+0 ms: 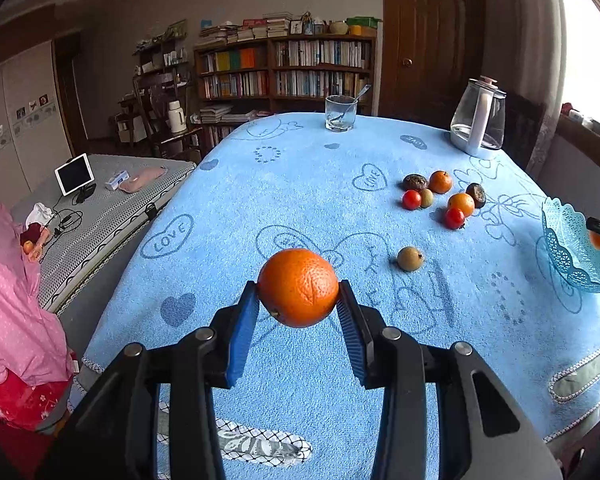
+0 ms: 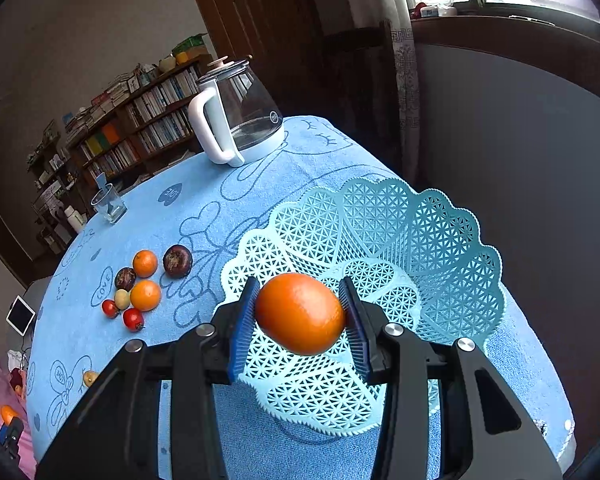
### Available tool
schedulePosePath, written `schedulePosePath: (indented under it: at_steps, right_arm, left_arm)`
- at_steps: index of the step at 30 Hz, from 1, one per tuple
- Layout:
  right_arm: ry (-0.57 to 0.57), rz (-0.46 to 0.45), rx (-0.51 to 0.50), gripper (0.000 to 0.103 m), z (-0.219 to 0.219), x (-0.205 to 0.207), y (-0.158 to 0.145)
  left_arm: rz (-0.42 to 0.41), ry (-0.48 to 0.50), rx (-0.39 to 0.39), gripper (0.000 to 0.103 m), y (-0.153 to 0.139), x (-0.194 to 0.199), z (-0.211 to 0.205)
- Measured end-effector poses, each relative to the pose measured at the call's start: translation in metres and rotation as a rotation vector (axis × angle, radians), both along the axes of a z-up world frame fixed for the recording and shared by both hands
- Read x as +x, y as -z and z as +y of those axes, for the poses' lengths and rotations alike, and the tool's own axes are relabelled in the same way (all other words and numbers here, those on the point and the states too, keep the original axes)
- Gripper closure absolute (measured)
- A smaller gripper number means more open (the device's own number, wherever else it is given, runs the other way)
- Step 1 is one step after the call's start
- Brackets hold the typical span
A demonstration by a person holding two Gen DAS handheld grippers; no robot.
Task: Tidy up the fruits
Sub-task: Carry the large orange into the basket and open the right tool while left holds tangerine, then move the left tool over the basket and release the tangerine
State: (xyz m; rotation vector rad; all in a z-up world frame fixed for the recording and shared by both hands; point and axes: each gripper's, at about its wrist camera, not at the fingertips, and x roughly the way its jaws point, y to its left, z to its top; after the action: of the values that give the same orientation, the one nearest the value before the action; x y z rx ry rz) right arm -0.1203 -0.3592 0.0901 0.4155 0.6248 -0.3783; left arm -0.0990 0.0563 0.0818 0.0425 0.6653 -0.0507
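My left gripper (image 1: 299, 294) is shut on a large orange (image 1: 298, 287) and holds it above the blue tablecloth (image 1: 300, 184). My right gripper (image 2: 300, 312) is shut on another orange (image 2: 300, 313), held over the light blue lattice basket (image 2: 440, 248), which is empty. The basket's edge also shows at the right of the left wrist view (image 1: 572, 252). A cluster of small fruits lies on the cloth: small oranges (image 1: 461, 203), red tomatoes (image 1: 454, 218), dark passion fruits (image 1: 415, 182). One brownish fruit (image 1: 410, 259) lies apart, nearer to me.
A glass kettle with a white handle (image 1: 479, 120) stands at the far right of the table. A drinking glass with a spoon (image 1: 341, 113) stands at the far edge. A bed with a tablet (image 1: 74, 174) is to the left; bookshelves (image 1: 284, 68) stand behind.
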Motion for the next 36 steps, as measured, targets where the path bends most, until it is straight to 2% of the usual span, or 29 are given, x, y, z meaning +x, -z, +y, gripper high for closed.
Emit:
schedulePosePath:
  at_steps: [3,11,20,21,24,36]
  right_arm:
    - [0.022,0.026,-0.05,0.061,-0.006,0.002,0.006]
    - [0.062,0.073,-0.085,0.061,-0.023,0.01,0.019]
    - [0.076,0.083,-0.052,0.06,-0.033,0.011,0.024]
    - [0.077,0.082,-0.055,0.059,-0.033,0.011,0.024]
    - [0.095,0.069,-0.061,0.045,-0.035,0.008,0.022]
    - [0.118,0.032,-0.053,0.044,-0.043,0.0,0.009]
  left_arm:
    - [-0.013,0.018,0.016,0.062,-0.007,0.0,-0.012]
    - [-0.071,0.121,0.058,0.062,-0.026,0.0,-0.061]
    - [-0.1,0.228,0.087,0.062,-0.041,0.0,-0.111]
    - [-0.1,0.237,0.089,0.062,-0.042,0.0,-0.115]
    - [-0.098,0.261,0.096,0.062,-0.042,0.001,-0.127]
    - [-0.089,0.345,0.11,0.062,-0.044,0.011,-0.171]
